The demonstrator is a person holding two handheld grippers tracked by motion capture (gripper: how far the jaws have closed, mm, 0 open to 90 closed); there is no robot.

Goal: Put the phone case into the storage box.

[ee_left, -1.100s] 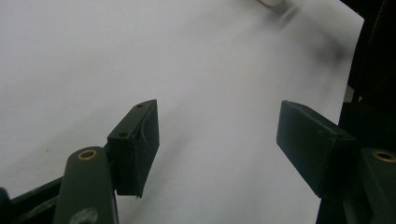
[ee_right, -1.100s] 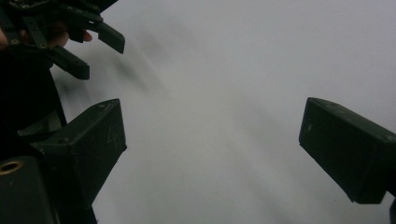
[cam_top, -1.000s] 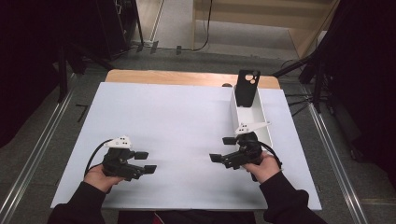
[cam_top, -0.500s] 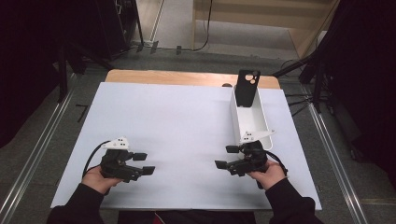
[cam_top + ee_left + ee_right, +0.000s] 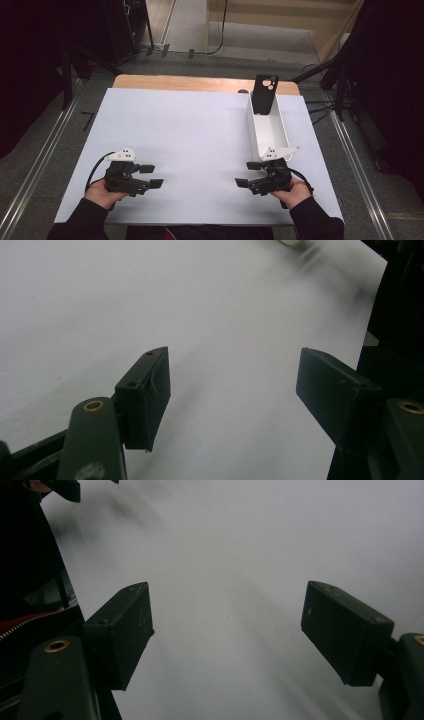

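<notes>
My left gripper rests low over the white tabletop near its front left, jaws pointing right and open with nothing between them. In the left gripper view the gripper frames only bare white surface. My right gripper sits near the front right, jaws pointing left and open, empty too; the right gripper view has the gripper over blank table. A black phone case stands upright in the far end of a white rectangular bin just beyond the right gripper.
The white sheet covers a wooden table whose far edge shows as a tan strip. Metal rails run along the floor on both sides. Dark stands and cables crowd the right rear.
The right hand has slid toward the front edge of the table and slightly down, away from the bin. The left hand has stayed put. Both pairs of jaws look unchanged.
</notes>
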